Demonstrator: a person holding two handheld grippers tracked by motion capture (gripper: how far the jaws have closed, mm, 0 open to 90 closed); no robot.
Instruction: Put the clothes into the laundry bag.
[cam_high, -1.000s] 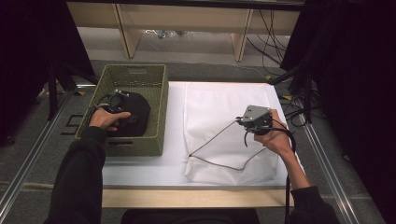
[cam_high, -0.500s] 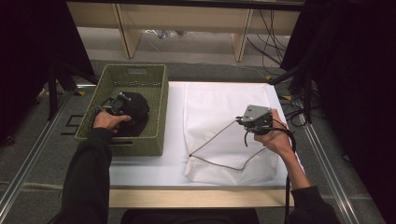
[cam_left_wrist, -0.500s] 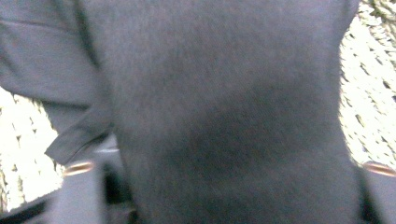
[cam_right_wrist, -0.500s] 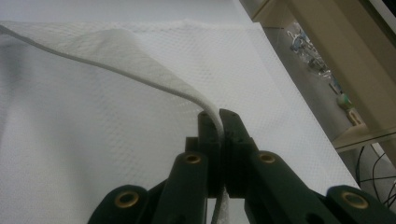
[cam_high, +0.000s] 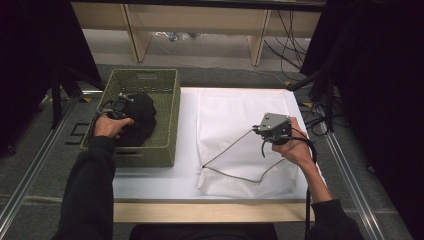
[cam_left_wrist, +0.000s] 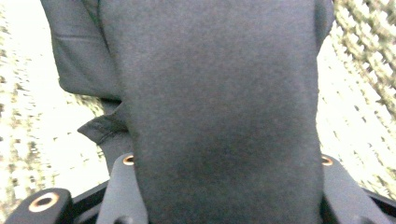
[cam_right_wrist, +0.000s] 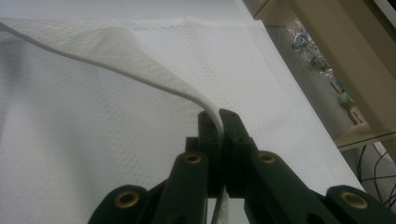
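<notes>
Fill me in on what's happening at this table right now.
A person works with a gripper in each hand. The left gripper, inside the green basket, has just been closing its jaws on a black garment, which fills the space between them. The right gripper is shut on the zipper edge of a white mesh bag lying on the white table, holding the edge lifted so the bag's mouth stands open.

Lighting: high view dim, my white cloth (cam_high: 235, 125) brightest, black surrounds left and right. Left gripper view: basket weave (cam_left_wrist: 359, 51) overexposed, blurred; my dark garment (cam_left_wrist: 219, 107) soft. Right gripper view: shadowed, far background unfocused.
</notes>
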